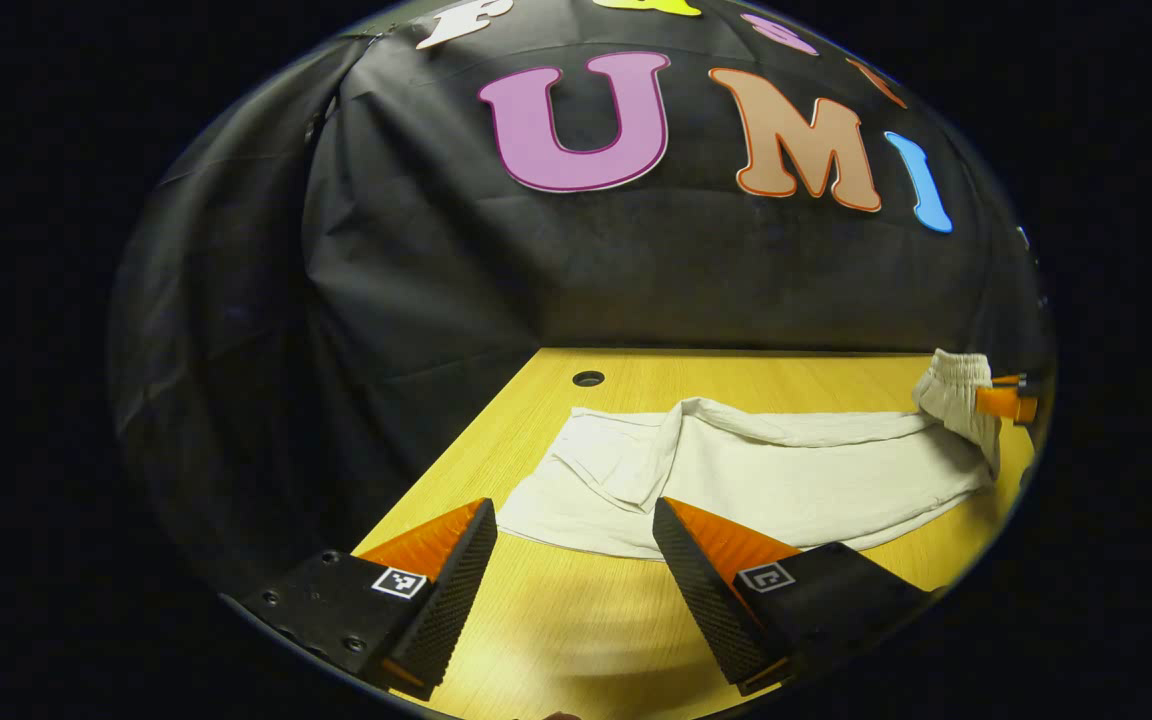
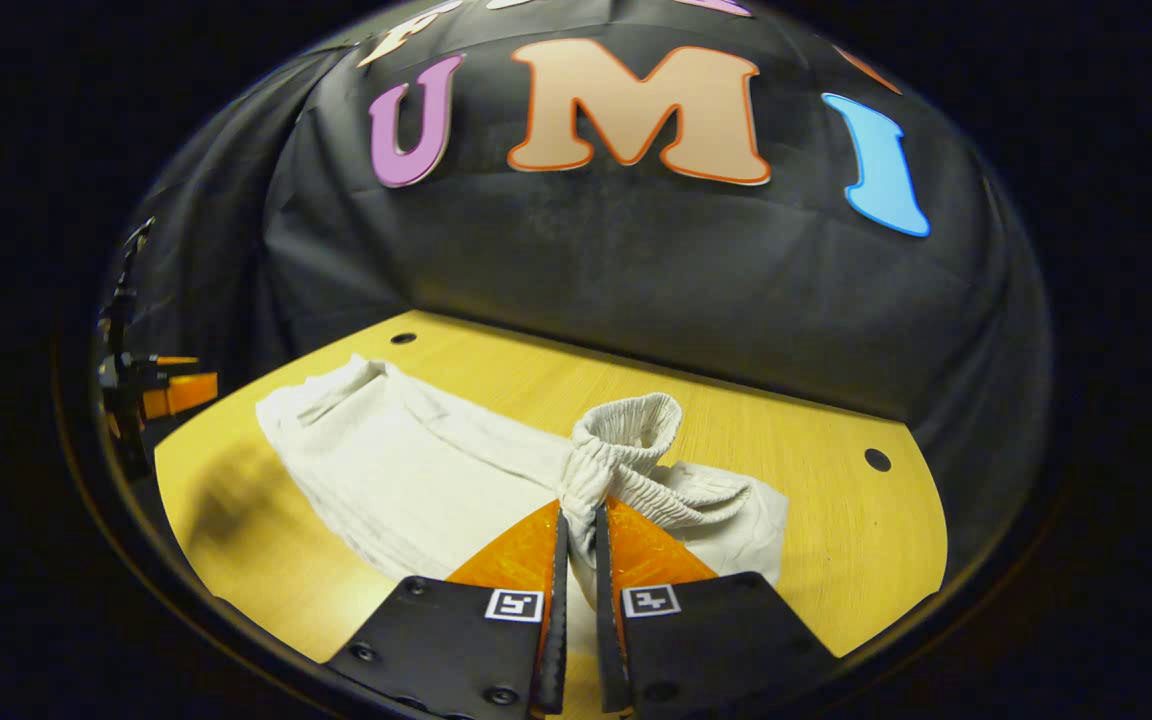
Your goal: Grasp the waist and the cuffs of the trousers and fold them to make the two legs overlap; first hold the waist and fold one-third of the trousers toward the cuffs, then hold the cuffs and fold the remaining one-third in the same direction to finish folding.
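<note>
Right tool [image 2: 576, 540] pinches the trousers' [image 1: 766, 475] waist [image 2: 626, 430], lifted off the tabletop [image 1: 576, 620]; left tool [image 1: 576, 545] wide open, empty, near cuffs; legs seemingly already overlapped; both thirds folds still to do

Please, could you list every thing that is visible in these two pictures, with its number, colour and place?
trousers: one pair, off-white, lying lengthwise on the table; the elastic waist is bunched and lifted.
table: one, yellow wood grain, under the trousers, reaching to the booth wall.
holes in the table: three seen, dark, round, near the far edge.
booth wall: one, black cloth, behind and beside the table.
left gripper: one, open, above the near table edge by the cuff end, holding nothing.
right gripper: one, shut on the waist.
</note>
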`<state>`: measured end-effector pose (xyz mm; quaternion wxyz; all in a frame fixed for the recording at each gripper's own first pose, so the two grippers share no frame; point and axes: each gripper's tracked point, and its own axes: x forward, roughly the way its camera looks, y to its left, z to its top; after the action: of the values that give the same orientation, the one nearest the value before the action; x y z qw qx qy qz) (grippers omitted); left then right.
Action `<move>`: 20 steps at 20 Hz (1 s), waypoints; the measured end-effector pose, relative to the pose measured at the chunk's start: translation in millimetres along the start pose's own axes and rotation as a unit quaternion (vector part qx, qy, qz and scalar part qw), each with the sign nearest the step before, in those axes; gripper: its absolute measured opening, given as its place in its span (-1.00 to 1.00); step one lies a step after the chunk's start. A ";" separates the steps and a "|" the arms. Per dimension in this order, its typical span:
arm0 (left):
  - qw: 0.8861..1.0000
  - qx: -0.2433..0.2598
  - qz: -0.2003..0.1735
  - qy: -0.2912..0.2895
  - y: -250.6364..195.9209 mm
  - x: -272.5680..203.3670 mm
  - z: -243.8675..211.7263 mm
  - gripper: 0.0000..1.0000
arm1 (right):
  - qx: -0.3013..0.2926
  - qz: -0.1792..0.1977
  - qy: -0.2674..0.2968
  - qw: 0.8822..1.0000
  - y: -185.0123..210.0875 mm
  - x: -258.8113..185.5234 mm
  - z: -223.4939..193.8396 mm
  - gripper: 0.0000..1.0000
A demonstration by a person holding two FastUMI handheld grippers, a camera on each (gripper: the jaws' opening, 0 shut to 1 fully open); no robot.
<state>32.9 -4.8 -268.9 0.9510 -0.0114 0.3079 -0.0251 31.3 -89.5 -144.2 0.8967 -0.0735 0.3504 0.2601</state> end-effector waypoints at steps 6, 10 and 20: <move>1.000 -0.010 0.000 0.014 10.1 20.5 -8.1 0.93 | -0.061 0.037 0.057 0.996 1.4 7.6 -19.4 -0.50; 0.999 -0.029 0.006 0.017 23.1 48.4 -7.8 0.93 | -0.083 0.049 0.042 0.994 -9.2 0.8 -12.8 0.59; 0.992 -0.092 0.003 0.089 53.6 112.5 -48.4 0.96 | -0.089 0.019 0.064 0.994 -18.2 -33.8 -22.1 0.96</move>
<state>97.7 42.3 -375.9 0.9149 -0.0958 0.3921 0.0052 6.8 -126.0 -139.0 0.8572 -0.1630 0.3837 0.3024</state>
